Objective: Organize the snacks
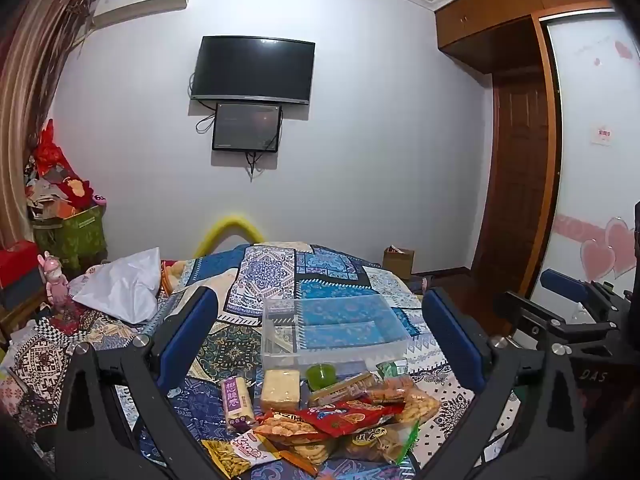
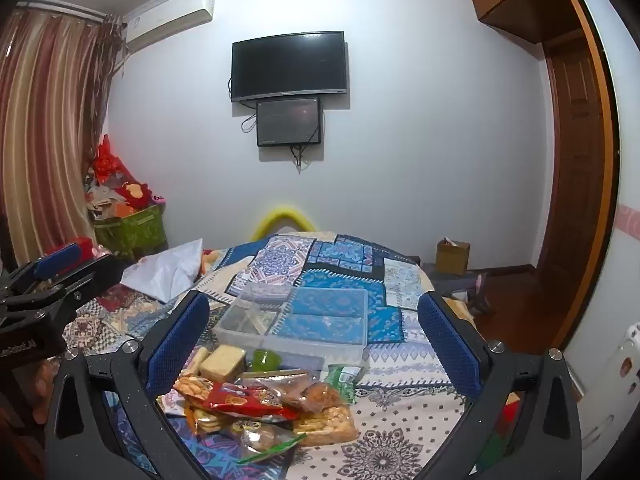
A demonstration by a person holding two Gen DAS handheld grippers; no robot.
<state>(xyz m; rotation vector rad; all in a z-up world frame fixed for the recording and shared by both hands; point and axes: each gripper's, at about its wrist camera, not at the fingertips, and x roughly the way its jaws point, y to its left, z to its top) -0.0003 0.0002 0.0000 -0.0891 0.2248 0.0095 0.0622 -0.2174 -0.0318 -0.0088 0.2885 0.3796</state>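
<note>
A pile of snack packets (image 1: 340, 420) lies on the patterned bedspread, with a red packet (image 1: 352, 416) on top, a pale cracker pack (image 1: 280, 390), a purple-labelled bar (image 1: 237, 402) and a small green jelly cup (image 1: 321, 376). Behind it stands a clear plastic divided box (image 1: 332, 330), empty. My left gripper (image 1: 320, 320) is open above the pile. In the right wrist view the pile (image 2: 264, 404) and the box (image 2: 296, 320) lie between the open fingers of my right gripper (image 2: 316, 332). Neither gripper holds anything.
A white plastic bag (image 1: 120, 284) lies at the bed's left. A green basket of red items (image 1: 72, 232) stands by the curtain. A cardboard box (image 1: 398, 262) sits on the floor past the bed. The wardrobe and door (image 1: 516, 200) are on the right.
</note>
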